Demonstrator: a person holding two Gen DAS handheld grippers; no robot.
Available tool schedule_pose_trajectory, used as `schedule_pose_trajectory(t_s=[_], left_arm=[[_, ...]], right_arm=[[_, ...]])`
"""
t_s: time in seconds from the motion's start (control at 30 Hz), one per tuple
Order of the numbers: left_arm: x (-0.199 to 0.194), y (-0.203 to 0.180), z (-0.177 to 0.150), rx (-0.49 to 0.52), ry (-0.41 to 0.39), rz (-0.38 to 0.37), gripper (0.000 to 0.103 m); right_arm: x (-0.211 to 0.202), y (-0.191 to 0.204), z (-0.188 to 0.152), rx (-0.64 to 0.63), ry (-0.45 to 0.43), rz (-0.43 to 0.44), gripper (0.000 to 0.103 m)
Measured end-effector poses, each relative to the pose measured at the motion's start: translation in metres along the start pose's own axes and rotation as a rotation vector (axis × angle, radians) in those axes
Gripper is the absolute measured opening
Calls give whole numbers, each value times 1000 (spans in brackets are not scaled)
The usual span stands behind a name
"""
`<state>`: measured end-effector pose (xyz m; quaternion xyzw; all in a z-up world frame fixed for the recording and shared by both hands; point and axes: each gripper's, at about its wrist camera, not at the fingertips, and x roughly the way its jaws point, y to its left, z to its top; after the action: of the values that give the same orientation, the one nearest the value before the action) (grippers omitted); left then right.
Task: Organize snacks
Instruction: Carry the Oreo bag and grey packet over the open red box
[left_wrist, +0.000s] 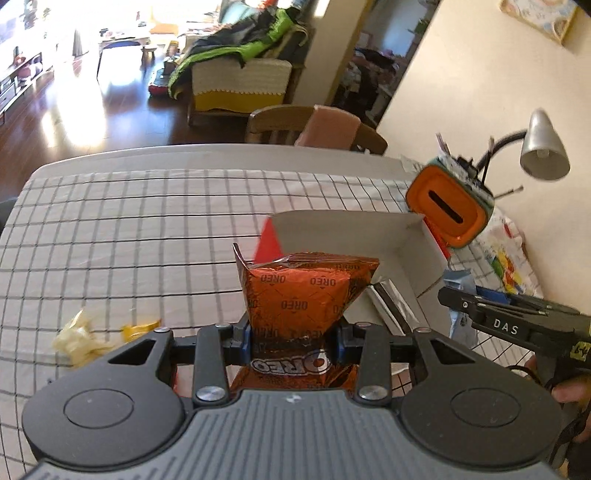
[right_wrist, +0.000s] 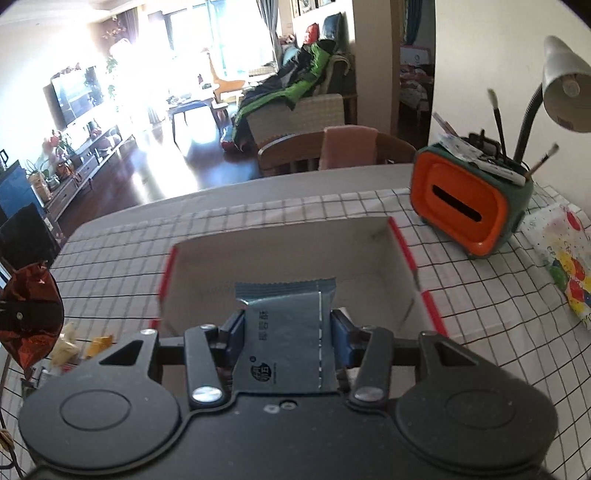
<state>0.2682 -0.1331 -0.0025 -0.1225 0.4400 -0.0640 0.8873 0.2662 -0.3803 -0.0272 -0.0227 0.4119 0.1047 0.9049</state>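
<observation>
The shiny orange foil Oreo packet (left_wrist: 299, 295) sits at lower centre of the left wrist view, pinched between the blue pads of the left claw (left_wrist: 295, 341), whose jaws are closed narrowly onto it and hold it above the checked worktop (left_wrist: 129, 229). In the right wrist view, the grey-blue flat snack sachet (right_wrist: 288, 325) is gripped the same way at lower centre by the right claw (right_wrist: 288, 339), just in front of the open white cardboard box with red edges (right_wrist: 280, 243). At the lower left of the left wrist view, crumpled yellow wrappers (left_wrist: 88, 339) lie on the cloth. Toward the upper right stand an orange-fronted green desk organiser (right_wrist: 465, 206) with brushes and a grey gooseneck lamp (right_wrist: 565, 88).
</observation>
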Motion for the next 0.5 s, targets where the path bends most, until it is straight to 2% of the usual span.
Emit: schedule_pose_trajectory(t_s=[0.2, 0.3, 0.5], left_arm=[[44, -37, 14, 46, 62, 25, 38], [65, -53, 20, 70, 79, 66, 38], [110, -73, 35, 63, 155, 103, 38]], right_arm=[[21, -27, 2, -32, 46, -14, 47], [39, -34, 4, -68, 92, -17, 47], [69, -40, 0, -113, 170, -8, 47]])
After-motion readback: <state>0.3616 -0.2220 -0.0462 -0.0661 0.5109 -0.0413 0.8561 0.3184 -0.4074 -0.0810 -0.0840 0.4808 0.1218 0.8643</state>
